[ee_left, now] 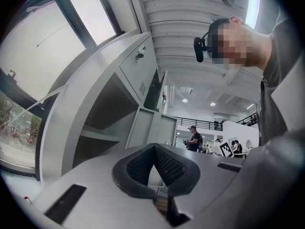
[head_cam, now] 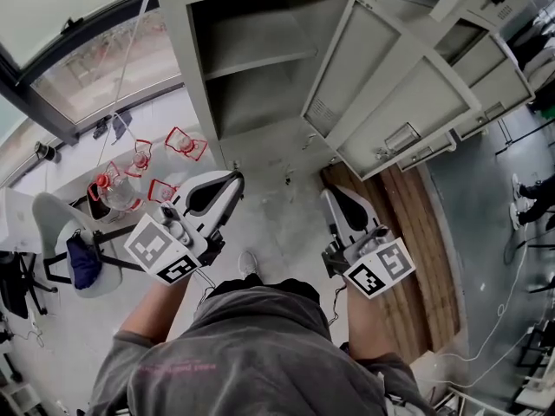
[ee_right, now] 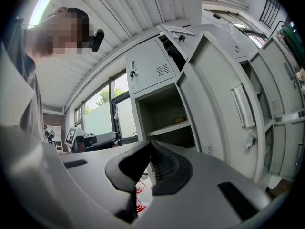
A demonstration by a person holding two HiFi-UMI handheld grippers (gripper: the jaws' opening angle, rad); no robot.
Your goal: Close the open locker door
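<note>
Grey steel locker point(head_cam: 201, 68), one shelf point(head_cam: 260, 52), holds one small yellowish item point(ee_right: 179, 119), kind unclear. One door point(head_cam: 381, 76) swung out to the right. Two grippers: left gripper point(head_cam: 231, 180) and right gripper point(head_cam: 333, 198), both jaws pressed together, empty. Door ahead, apart from both.

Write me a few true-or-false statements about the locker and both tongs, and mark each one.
1. The locker door stands open. True.
2. The right tongs grip the locker door. False: they are shut on nothing, apart from the door.
3. A shelf crosses the inside of the open locker. True.
4. The left tongs are wide open. False: they are shut and empty.
</note>
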